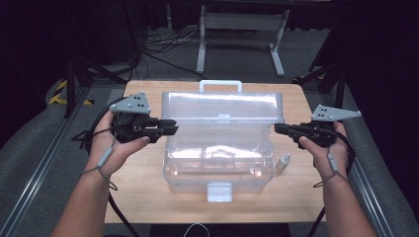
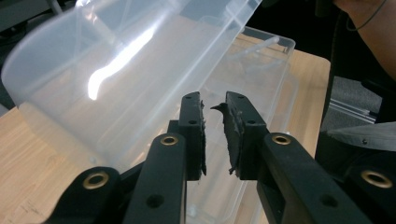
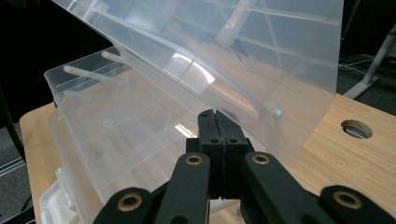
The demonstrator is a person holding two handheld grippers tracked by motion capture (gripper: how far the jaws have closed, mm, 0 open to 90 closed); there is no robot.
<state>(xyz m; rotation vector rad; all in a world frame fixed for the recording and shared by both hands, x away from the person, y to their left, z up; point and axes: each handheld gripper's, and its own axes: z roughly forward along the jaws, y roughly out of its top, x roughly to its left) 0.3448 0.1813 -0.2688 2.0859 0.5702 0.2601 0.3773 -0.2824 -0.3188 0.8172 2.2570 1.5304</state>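
Observation:
A clear plastic storage box [image 1: 197,178] stands in the middle of the wooden table, its lid [image 1: 222,104] tilted up partway on the far hinge. My left gripper [image 1: 174,129] sits at the box's left side below the lid's corner. In the left gripper view its jaws [image 2: 214,100] are open by a narrow gap with nothing between them, pointing at the lid [image 2: 116,70] and the base [image 2: 275,70]. My right gripper [image 1: 276,128] is at the lid's right end. Its jaws [image 3: 216,114] are shut flat together, tips against the underside edge of the lid [image 3: 233,46], above the base [image 3: 102,116].
A small white dropper bottle [image 1: 283,162] stands on the table [image 1: 143,177] just right of the box. The box has a white handle [image 1: 221,85] at the back and a latch [image 1: 219,191] at the front. A round hole [image 3: 356,129] is in the tabletop.

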